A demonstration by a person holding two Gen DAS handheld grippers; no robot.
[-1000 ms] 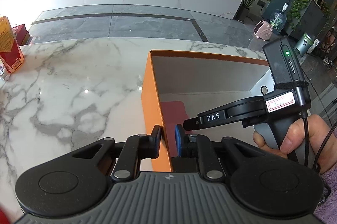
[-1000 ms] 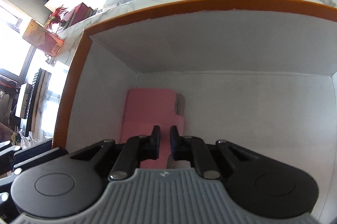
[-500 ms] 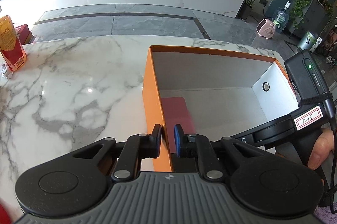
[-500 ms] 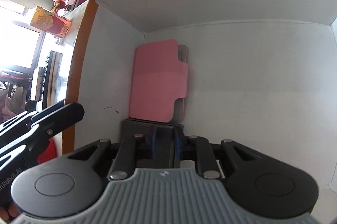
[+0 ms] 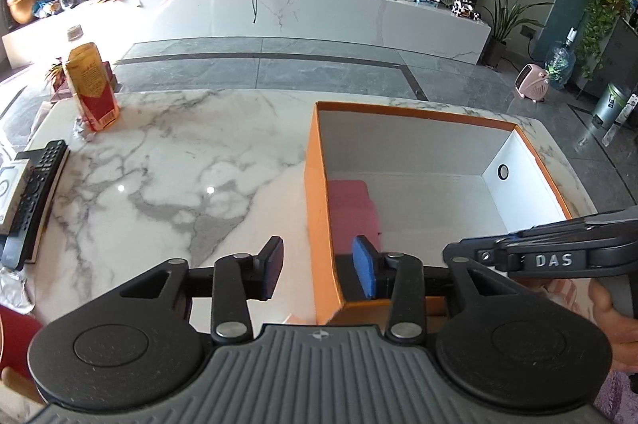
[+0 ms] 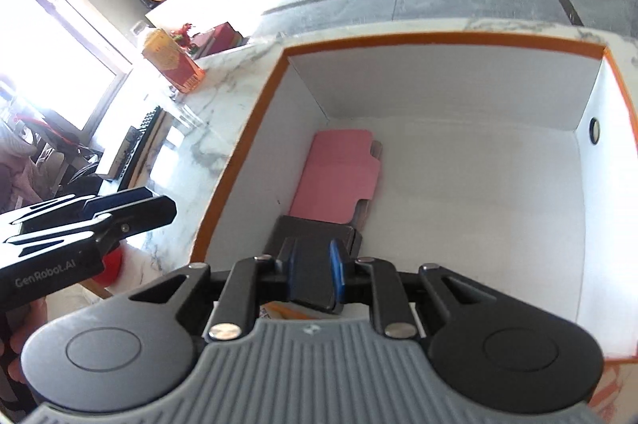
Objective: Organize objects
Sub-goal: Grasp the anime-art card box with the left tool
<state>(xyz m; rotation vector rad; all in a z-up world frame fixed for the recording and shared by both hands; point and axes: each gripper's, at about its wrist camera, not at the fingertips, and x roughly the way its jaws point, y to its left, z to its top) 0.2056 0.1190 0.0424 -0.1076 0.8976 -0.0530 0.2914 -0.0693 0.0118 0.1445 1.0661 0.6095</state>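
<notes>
- right tool [image 6: 315, 272]: clenched on a dark flat case [image 6: 311, 236], gripped by its near end. the far end reaches toward the box floor, though i cannot tell whether it rests there.
- left tool [image 5: 319, 266]: its jaws have just been opening. the near left wall of the orange box [image 5: 317, 184] stands between the pads, and neither pad presses on it, so the wall is released.
- pose: both tools point steeply down and forward. the right one is over the box's near left corner. the left one straddles the wall just beside it, with a hand [image 5: 610, 320] on the right tool's grip at the frame edge.
- task's things: a pink flat case [image 6: 339, 176] lies on the white box floor against the left wall. the dark case is just in front of it, and the two look close to touching or overlapping. the rest of the box is bare.
- step, as i judge it: the dark case is being filed into the box next to the pink one. the next move calls for laying it flat, letting go, and lifting clear without dragging the pink case. the left tool needs to lift off the wall without nudging the box.
- further out on the marble tabletop [image 5: 179, 176]: a remote control [image 5: 36, 192] at the left edge and a yellow and red drink bottle [image 5: 91, 89] at the far left, both well apart from the box. they may be next to sort.
</notes>
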